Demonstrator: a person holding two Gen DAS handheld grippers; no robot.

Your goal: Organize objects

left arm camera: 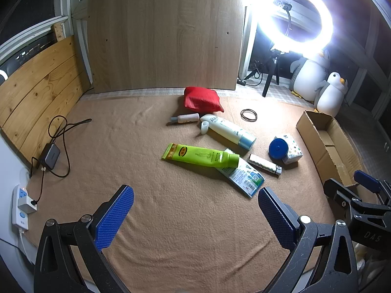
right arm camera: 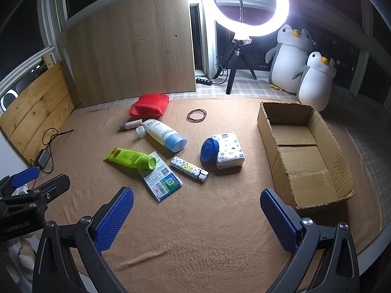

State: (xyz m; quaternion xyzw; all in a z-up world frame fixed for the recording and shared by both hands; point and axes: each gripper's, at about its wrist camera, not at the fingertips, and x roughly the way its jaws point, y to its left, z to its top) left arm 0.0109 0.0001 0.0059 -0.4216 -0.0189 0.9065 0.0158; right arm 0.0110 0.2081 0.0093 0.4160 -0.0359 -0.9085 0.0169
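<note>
Beside the empty cardboard box (right arm camera: 305,156), both hand-held grippers (left arm camera: 195,216) (right arm camera: 196,216) are spread wide, holding nothing; you should probably grab the tissue pack (right arm camera: 228,150) first, squarely across its short sides.

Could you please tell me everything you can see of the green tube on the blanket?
The green tube is a lime-green squeeze tube, plastic by its look, with a flat crimped tail and a matching round cap, shut. It lies on its side on the tan blanket, cap end resting on a blue-and-white packet. Neither gripper touches it.
</note>
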